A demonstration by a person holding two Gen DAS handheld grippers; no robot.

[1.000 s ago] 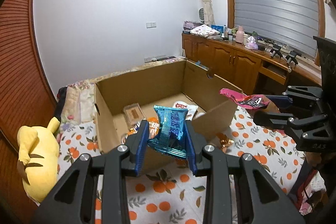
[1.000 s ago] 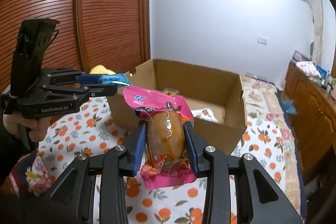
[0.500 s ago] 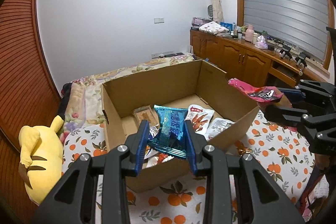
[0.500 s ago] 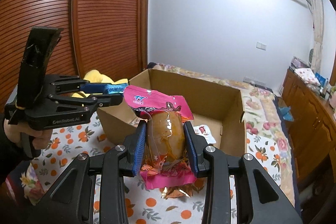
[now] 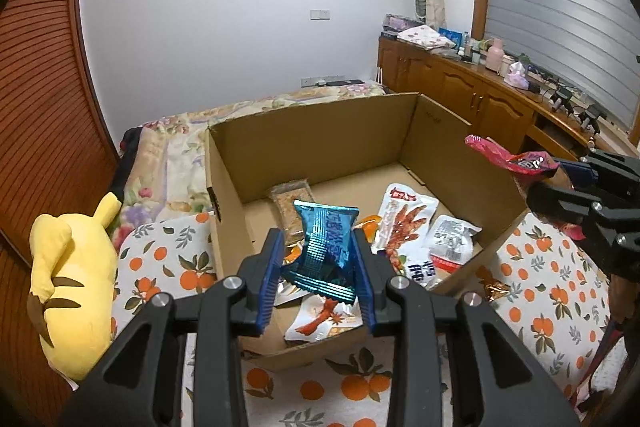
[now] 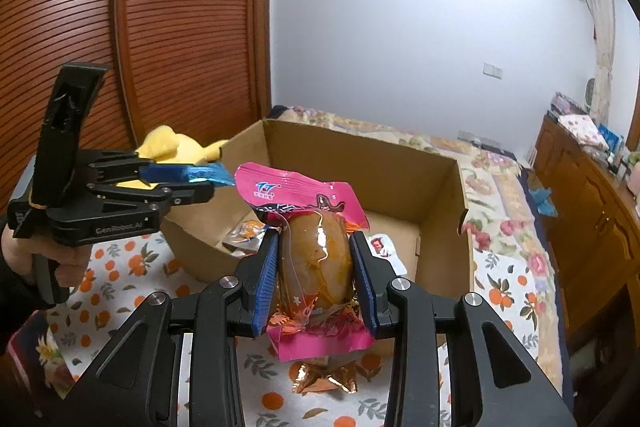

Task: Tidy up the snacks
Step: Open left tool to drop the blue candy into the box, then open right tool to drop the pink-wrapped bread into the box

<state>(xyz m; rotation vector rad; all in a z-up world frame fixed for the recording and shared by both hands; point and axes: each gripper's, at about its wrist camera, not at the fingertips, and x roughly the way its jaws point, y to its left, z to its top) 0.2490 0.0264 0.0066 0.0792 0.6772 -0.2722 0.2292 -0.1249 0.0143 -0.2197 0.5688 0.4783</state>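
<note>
An open cardboard box (image 5: 320, 131) (image 6: 440, 187) stands on an orange-print cloth and holds several snack packets (image 5: 404, 223). My left gripper (image 5: 318, 259) is shut on a shiny blue snack packet (image 5: 326, 247) and holds it over the box's near edge; it shows at the left of the right wrist view (image 6: 192, 179). My right gripper (image 6: 316, 271) is shut on a pink packet with a brown bun (image 6: 316, 255), held above the box's near right corner; the packet shows at the right of the left wrist view (image 5: 516, 159).
A yellow plush toy (image 5: 72, 279) lies left of the box. A small orange foil wrapper (image 6: 324, 375) lies on the cloth in front of the box. Wooden cabinets (image 5: 460, 95) line the right wall. A slatted wooden wardrobe (image 6: 160, 27) stands on the left.
Both grippers have moved forward and up toward the box with their packets still held. The box interior and its snacks now show more fully.
</note>
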